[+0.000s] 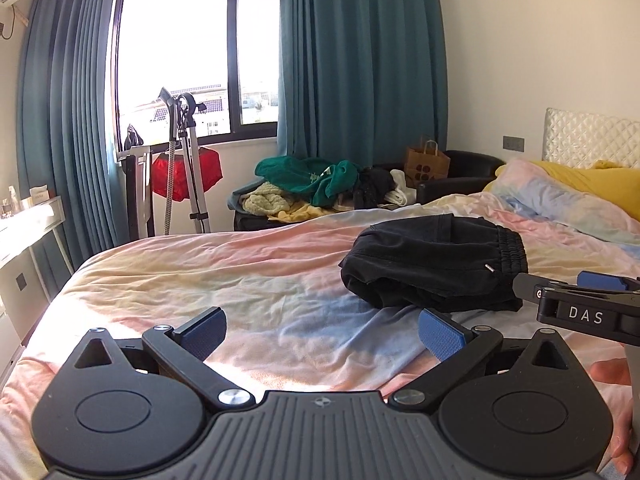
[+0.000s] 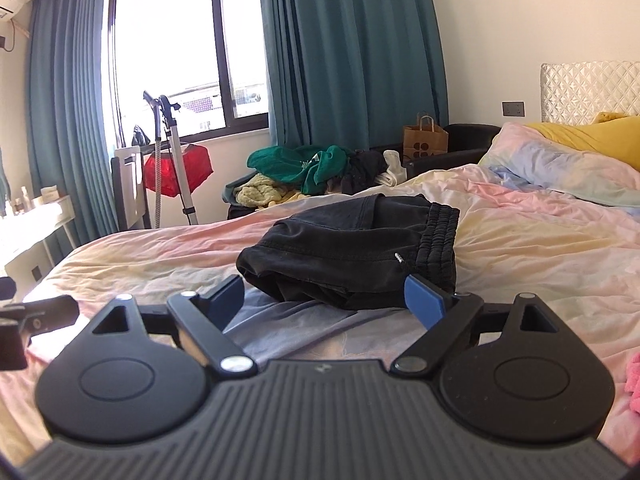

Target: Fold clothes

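A black garment with an elastic waistband [image 1: 434, 264] lies folded in a compact bundle on the pastel bedspread [image 1: 240, 280]. My left gripper [image 1: 322, 328] hovers open over the bed, left of and nearer than the bundle, with nothing between its blue pads. In the right wrist view the same black garment [image 2: 352, 248] sits just beyond my right gripper [image 2: 325, 300], which is open and empty, its right pad close to the bundle's near edge. The right gripper's body [image 1: 584, 304] shows at the right edge of the left wrist view, with a hand below it.
A pile of loose clothes [image 1: 316, 184] with a green top lies beyond the bed's far edge, beside a paper bag [image 1: 426, 162] on a dark armchair. A garment steamer stand [image 1: 188, 168] and a white desk [image 1: 28, 224] stand at left. Pillows [image 1: 560, 196] lie at right.
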`<state>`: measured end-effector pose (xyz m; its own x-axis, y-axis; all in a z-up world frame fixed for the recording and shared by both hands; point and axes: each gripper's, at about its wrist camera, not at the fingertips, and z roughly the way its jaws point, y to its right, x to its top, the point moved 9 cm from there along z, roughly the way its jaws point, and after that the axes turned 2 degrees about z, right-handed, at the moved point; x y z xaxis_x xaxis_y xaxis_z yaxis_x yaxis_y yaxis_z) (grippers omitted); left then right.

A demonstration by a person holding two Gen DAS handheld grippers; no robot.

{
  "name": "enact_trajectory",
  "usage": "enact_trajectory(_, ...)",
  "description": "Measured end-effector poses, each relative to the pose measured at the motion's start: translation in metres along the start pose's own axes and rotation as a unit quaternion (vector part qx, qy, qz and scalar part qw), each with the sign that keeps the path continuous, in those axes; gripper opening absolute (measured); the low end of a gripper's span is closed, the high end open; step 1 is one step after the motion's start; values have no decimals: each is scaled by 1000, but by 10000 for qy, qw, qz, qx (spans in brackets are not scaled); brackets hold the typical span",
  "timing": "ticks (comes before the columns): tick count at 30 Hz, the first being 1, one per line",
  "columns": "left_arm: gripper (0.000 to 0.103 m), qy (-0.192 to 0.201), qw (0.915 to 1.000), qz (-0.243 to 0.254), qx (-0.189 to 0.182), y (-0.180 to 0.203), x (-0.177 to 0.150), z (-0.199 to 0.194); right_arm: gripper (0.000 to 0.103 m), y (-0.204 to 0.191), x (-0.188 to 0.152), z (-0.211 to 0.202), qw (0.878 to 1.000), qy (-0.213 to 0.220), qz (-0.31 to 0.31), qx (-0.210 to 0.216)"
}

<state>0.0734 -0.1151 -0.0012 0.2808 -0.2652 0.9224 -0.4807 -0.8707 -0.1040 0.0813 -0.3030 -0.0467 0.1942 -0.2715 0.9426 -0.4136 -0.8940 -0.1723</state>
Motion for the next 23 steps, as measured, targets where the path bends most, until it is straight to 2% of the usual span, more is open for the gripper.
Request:
enact_trajectory(11,103,-85,9999,-124,-3,5,2,-2,89,-4,-3,0,9999,-48,-112,26)
enact_trajectory(23,103,-71,9999,-37,-102,15,2,-6,89,-2,-2,0,10000,-60,-29,49)
